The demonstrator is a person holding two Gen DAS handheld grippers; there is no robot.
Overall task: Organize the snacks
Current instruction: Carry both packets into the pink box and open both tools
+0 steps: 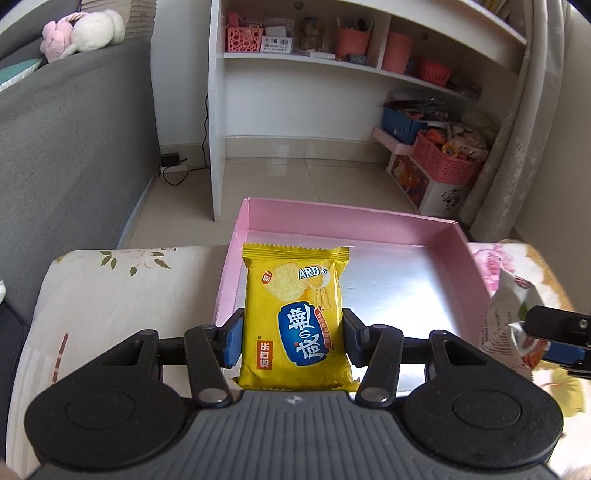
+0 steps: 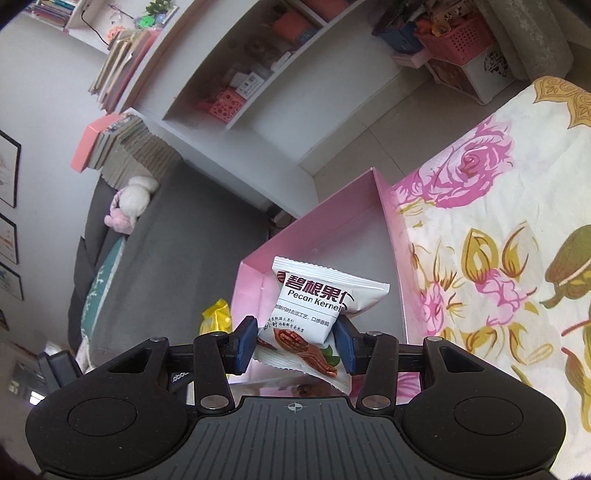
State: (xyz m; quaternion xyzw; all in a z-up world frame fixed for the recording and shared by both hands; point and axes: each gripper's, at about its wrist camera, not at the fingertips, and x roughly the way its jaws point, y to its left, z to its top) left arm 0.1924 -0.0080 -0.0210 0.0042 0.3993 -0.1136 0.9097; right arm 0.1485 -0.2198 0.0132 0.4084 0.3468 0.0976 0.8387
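My left gripper [image 1: 291, 338] is shut on a yellow biscuit packet [image 1: 295, 317], held over the near left part of a pink box [image 1: 458, 236] with a silvery floor. My right gripper [image 2: 295, 345] is shut on a white pecan kernel packet [image 2: 314, 306], held above the same pink box [image 2: 391, 229]. In the left wrist view the pecan packet [image 1: 508, 314] and one finger of the right gripper [image 1: 561, 323] show at the right edge. The yellow packet [image 2: 216, 319] peeks in at the left of the right wrist view.
The box lies on a floral cloth [image 1: 110, 288] [image 2: 498, 221]. A grey sofa [image 1: 66, 155] stands at the left, with a plush toy [image 1: 85, 33] on top. White shelves [image 1: 314, 59] and pink baskets [image 1: 447, 162] on the tiled floor lie beyond.
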